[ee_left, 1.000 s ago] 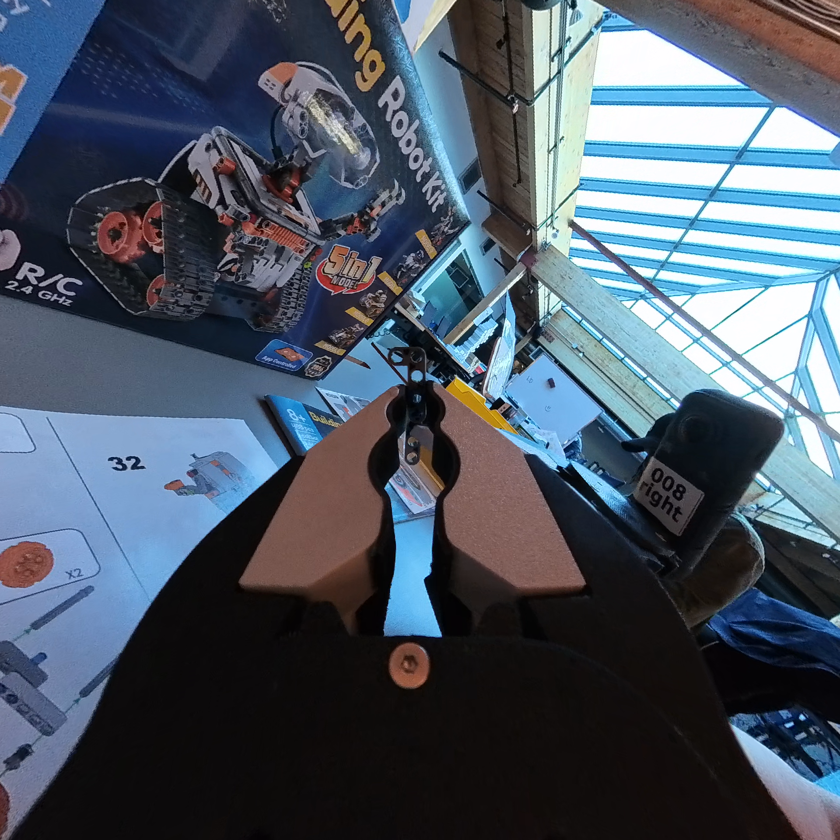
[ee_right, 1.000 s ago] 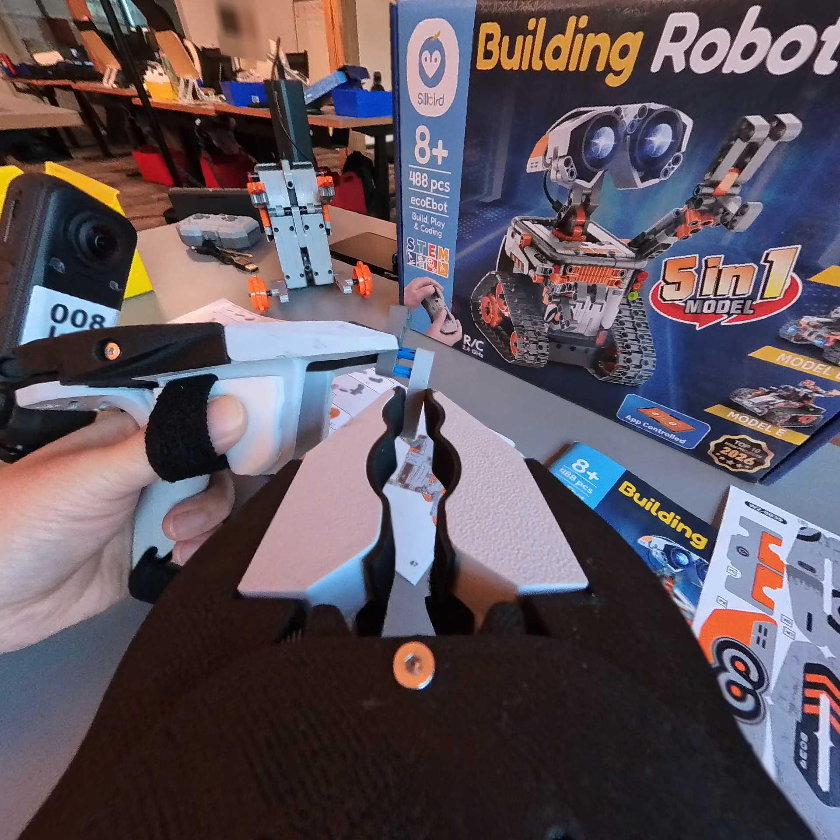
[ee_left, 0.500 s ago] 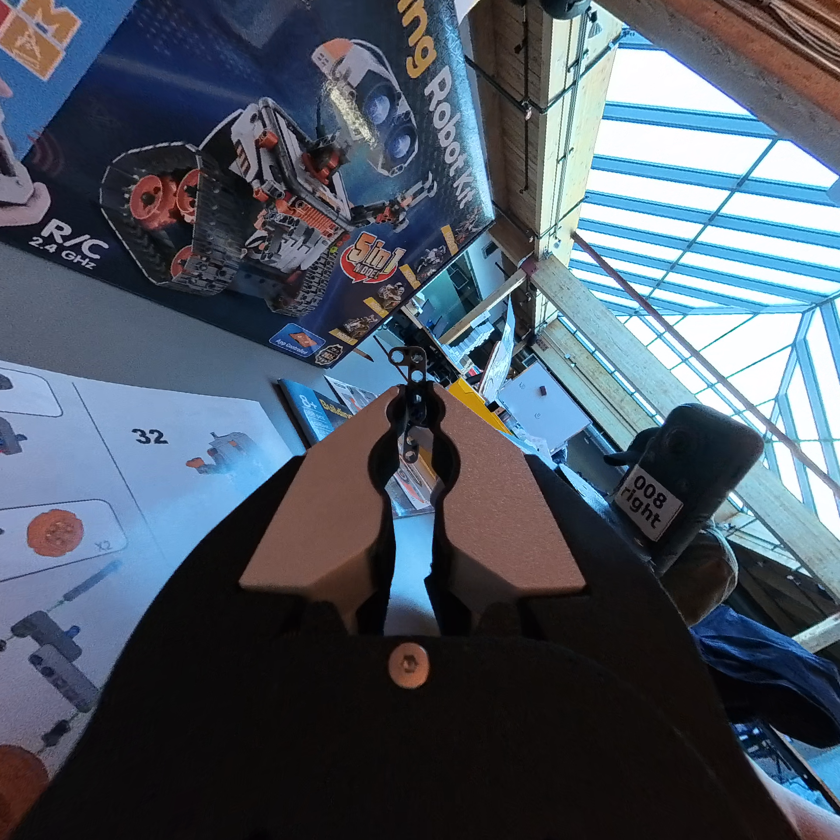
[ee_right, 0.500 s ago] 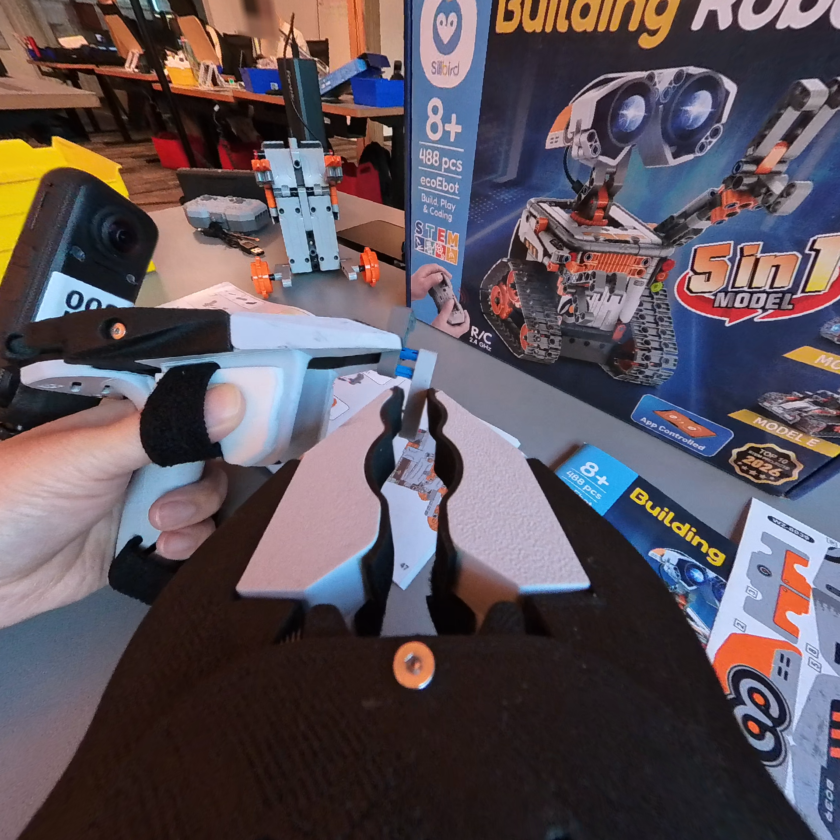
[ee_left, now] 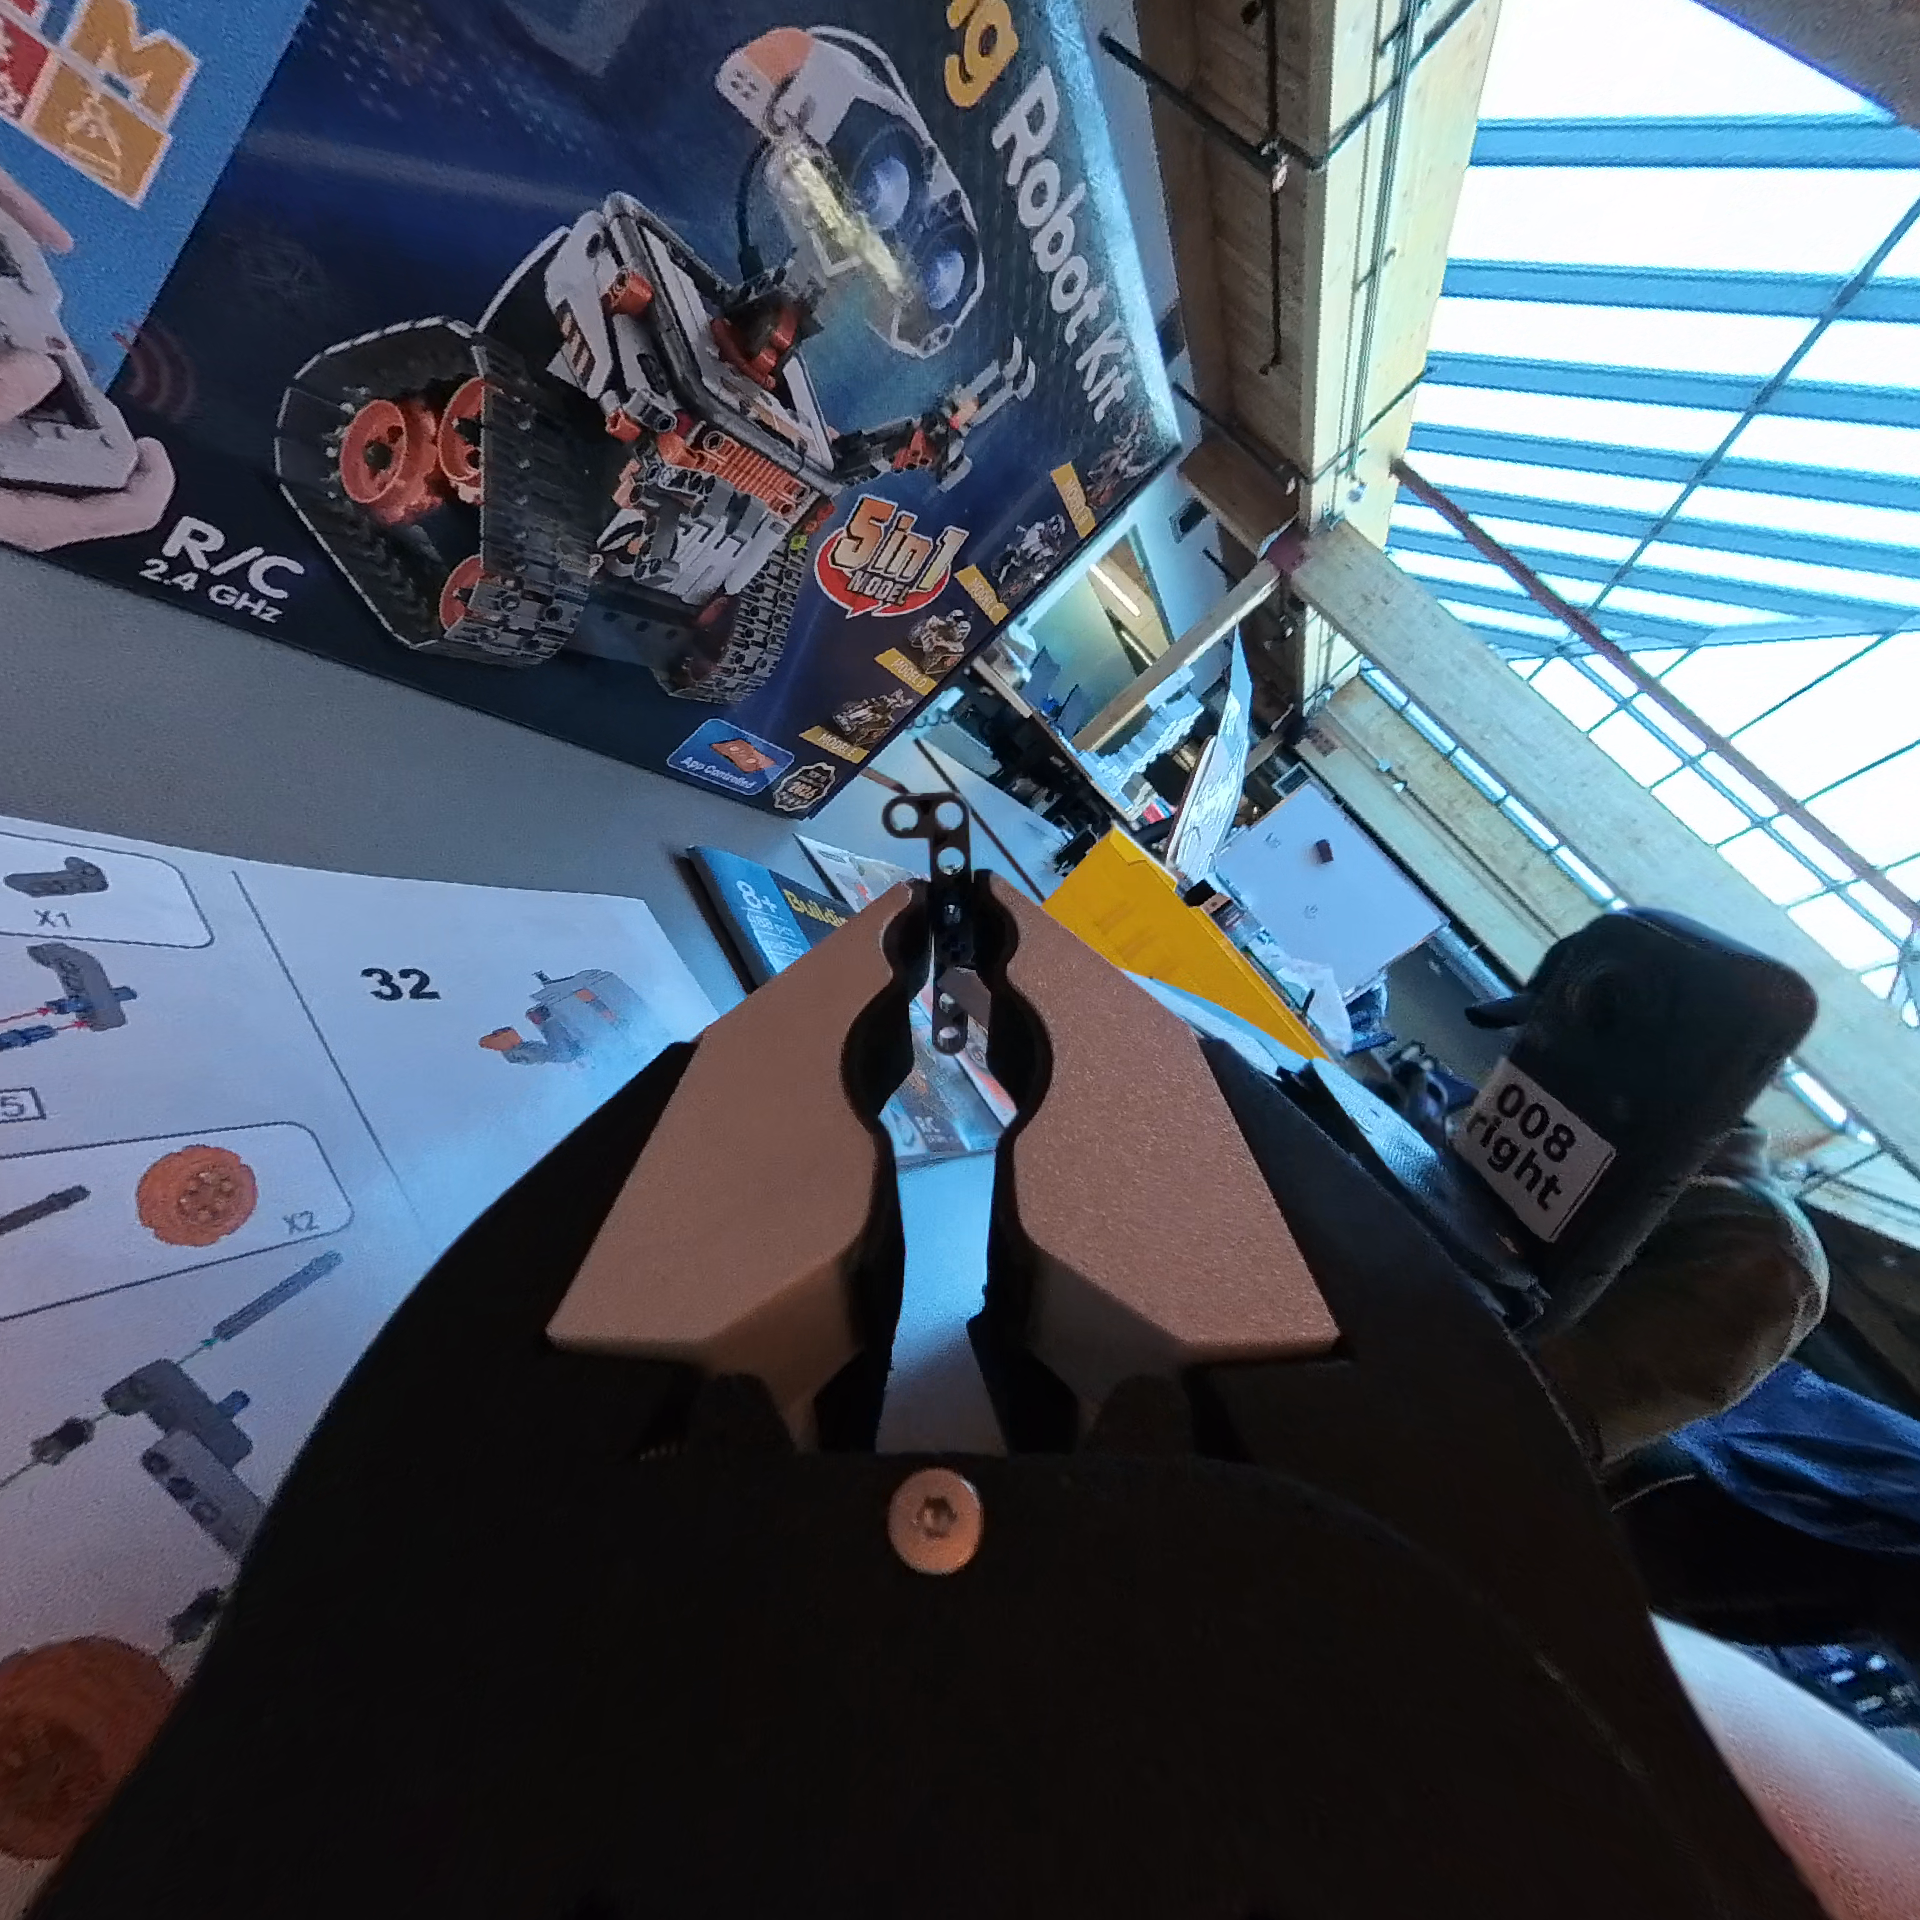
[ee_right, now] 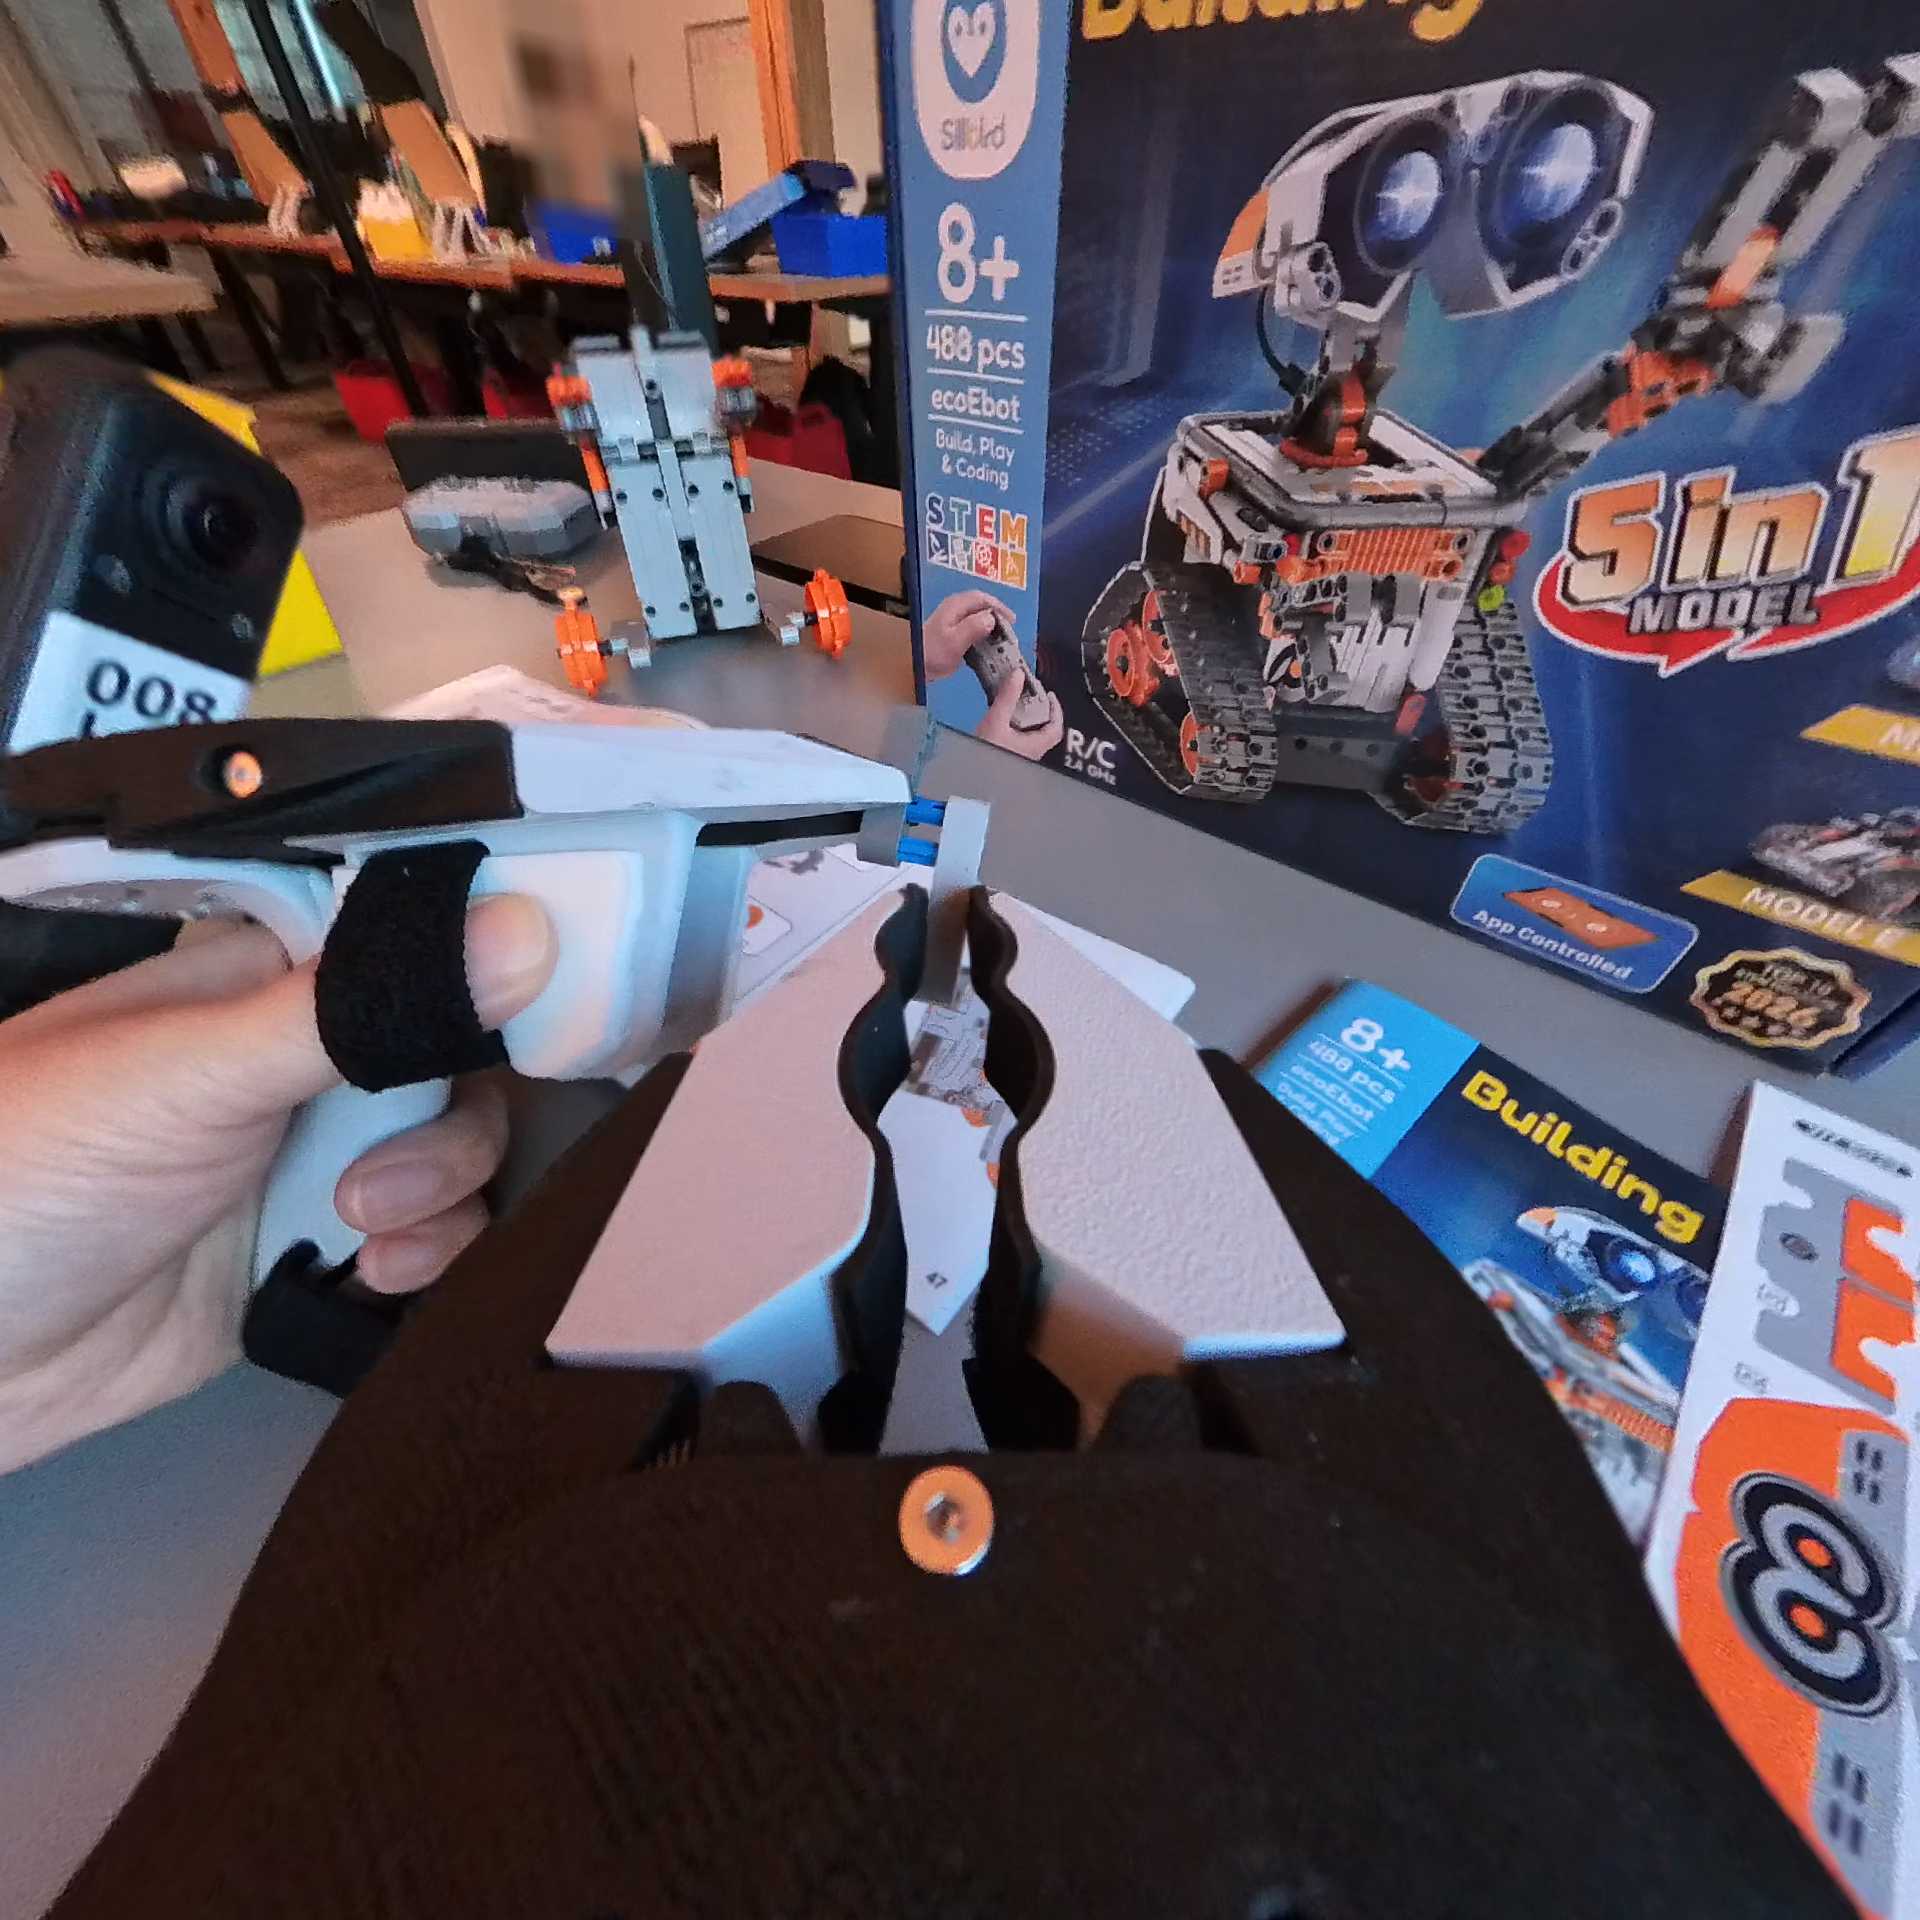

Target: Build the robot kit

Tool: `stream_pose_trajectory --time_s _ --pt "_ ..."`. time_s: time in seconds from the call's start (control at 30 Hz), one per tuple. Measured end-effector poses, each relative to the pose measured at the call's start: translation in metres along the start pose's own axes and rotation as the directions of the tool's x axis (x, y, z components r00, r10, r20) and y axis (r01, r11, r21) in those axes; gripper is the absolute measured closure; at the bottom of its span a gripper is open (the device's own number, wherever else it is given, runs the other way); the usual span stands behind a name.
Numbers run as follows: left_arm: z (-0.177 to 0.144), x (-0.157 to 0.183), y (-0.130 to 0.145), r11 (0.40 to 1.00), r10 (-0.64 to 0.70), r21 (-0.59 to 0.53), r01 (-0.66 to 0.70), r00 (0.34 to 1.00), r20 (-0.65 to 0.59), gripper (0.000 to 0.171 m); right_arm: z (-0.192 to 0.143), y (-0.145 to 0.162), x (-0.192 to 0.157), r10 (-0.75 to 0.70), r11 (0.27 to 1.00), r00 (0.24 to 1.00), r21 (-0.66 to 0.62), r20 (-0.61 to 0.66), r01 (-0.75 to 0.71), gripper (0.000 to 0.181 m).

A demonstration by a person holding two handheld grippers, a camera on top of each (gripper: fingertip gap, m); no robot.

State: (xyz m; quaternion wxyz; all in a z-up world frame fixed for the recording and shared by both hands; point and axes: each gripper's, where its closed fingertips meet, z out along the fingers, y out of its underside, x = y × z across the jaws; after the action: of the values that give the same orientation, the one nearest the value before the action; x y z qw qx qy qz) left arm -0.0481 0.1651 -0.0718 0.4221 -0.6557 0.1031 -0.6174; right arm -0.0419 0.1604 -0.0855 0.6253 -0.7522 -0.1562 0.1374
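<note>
My left gripper (ee_left: 948, 900) is shut on a thin dark grey beam with holes (ee_left: 938, 831) that sticks out past its tips. In the right wrist view the left gripper (ee_right: 883, 795) comes in from the left, held by a hand (ee_right: 156, 1164). My right gripper (ee_right: 948, 906) is shut on a light grey beam (ee_right: 958, 862). Two short blue pins (ee_right: 920, 831) join this beam to the grey piece in the left gripper. Both are held above the grey table (ee_right: 1195, 904). The right gripper's black camera body (ee_left: 1631, 1091) shows at the right of the left wrist view.
A big dark blue robot kit box (ee_right: 1455, 416) stands upright behind. An instruction sheet (ee_left: 312, 1039), a blue booklet (ee_right: 1507, 1174) and a sticker sheet (ee_right: 1818, 1455) lie on the table. A partly built grey and orange model (ee_right: 675, 509) and a grey controller (ee_right: 488, 520) stand farther back left.
Both grippers have drifted a little closer to the box and turned slightly. Both stay shut on their beams, still joined by the blue pins.
</note>
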Motion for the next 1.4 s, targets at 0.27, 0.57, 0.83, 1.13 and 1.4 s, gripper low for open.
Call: stream_pose_trajectory --time_s 0.27,0.57,0.83,1.13,1.4 --pt "0.001 -0.001 0.004 0.999 0.021 -0.043 -0.02 1.0 0.011 0.167 -0.001 0.004 -0.001 0.044 0.999 0.999 -0.021 0.018 -0.043 0.175" --pt "-0.002 0.0 0.003 0.997 0.051 -0.059 -0.05 0.999 0.006 0.167 -0.001 0.003 -0.003 -0.088 0.996 0.996 -0.029 0.002 0.088 0.175" --pt "-0.003 0.002 0.002 0.998 0.034 -0.043 -0.034 0.999 -0.005 0.167 -0.002 0.0 -0.005 -0.081 0.997 0.995 -0.005 0.05 0.082 0.175" --pt "-0.004 0.001 0.001 1.0 -0.004 -0.031 0.004 1.0 -0.005 0.167 -0.001 0.0 -0.009 -0.07 0.998 0.991 0.004 0.112 0.07 0.17" --pt "-0.006 0.001 -0.001 1.0 -0.017 -0.024 0.016 1.0 -0.014 0.167 -0.003 -0.003 -0.011 0.111 0.993 0.965 0.007 0.236 -0.116 0.172"
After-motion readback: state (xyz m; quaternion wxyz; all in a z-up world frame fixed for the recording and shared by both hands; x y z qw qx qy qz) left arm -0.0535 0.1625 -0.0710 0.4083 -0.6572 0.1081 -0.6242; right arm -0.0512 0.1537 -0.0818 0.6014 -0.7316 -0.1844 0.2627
